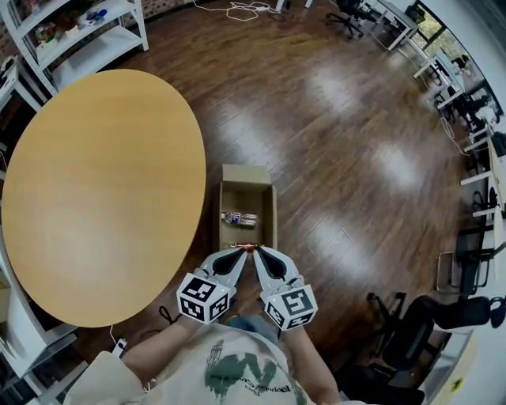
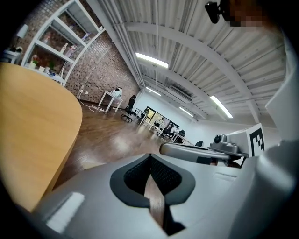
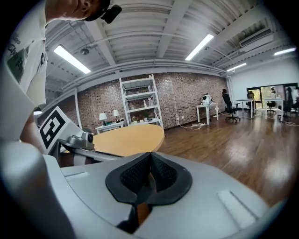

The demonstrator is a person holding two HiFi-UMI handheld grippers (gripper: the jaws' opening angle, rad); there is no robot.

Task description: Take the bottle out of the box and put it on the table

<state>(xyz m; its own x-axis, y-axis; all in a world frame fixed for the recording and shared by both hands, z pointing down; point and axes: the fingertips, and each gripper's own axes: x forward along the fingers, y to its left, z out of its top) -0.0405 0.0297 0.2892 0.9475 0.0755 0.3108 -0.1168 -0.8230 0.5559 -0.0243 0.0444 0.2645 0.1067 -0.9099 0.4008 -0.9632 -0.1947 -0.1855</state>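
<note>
An open cardboard box (image 1: 269,207) stands on the wooden floor beside the round wooden table (image 1: 103,190). In it a clear plastic bottle (image 1: 239,218) with a blue label lies on its side. My left gripper (image 1: 243,250) and right gripper (image 1: 257,251) hover side by side just over the box's near edge, tips almost touching each other. Both are shut with nothing between the jaws. In the left gripper view the left gripper (image 2: 150,156) faces across the floor past the table (image 2: 32,140). The right gripper (image 3: 150,154) points toward the table (image 3: 128,139).
White shelving (image 1: 79,32) stands beyond the table at the top left. Office chairs (image 1: 427,324) and desks (image 1: 466,103) line the right side of the room. A white cable (image 1: 245,9) lies on the floor far behind the box.
</note>
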